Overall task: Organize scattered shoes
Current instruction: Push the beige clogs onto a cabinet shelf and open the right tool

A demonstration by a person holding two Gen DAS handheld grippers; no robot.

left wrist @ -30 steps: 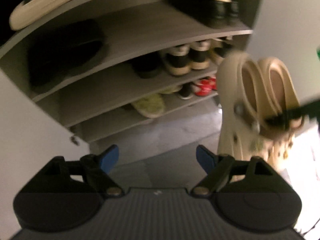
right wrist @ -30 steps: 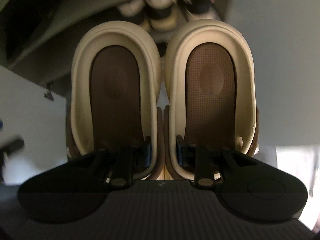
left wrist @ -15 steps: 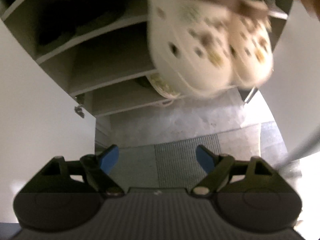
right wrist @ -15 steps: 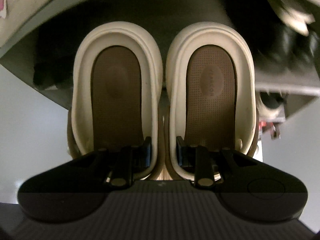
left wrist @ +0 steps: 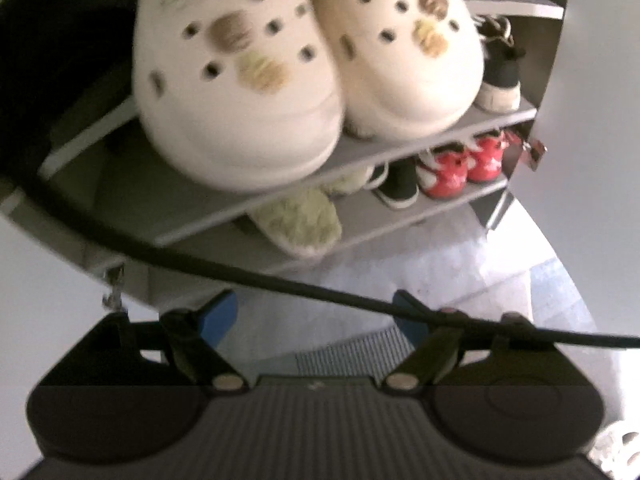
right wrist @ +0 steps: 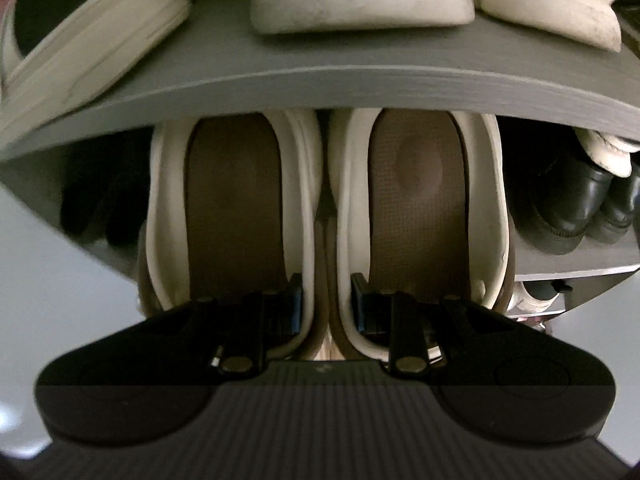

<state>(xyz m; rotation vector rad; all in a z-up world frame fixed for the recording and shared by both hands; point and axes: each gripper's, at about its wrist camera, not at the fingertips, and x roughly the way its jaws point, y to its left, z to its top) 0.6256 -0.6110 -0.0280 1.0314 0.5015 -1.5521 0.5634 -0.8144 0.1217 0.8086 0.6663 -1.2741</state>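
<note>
Two cream clogs (right wrist: 320, 216) being pinched together at inner heel walls by right gripper (right wrist: 326, 304), toes pointing straight ahead into shelf (right wrist: 320, 80) gap; left gripper (left wrist: 316, 312) hanging unclenched below, holding nothing

There are two cream perforated rubber clogs (left wrist: 308, 72) with small charms. Two red sneakers (left wrist: 460, 164) stand on a lower shelf, beside one black sneaker with white sole (left wrist: 396, 188). I count two fuzzy pale green slippers (left wrist: 300, 224), two black leather shoes (right wrist: 576, 208) and one black cable (left wrist: 240, 272).
</note>
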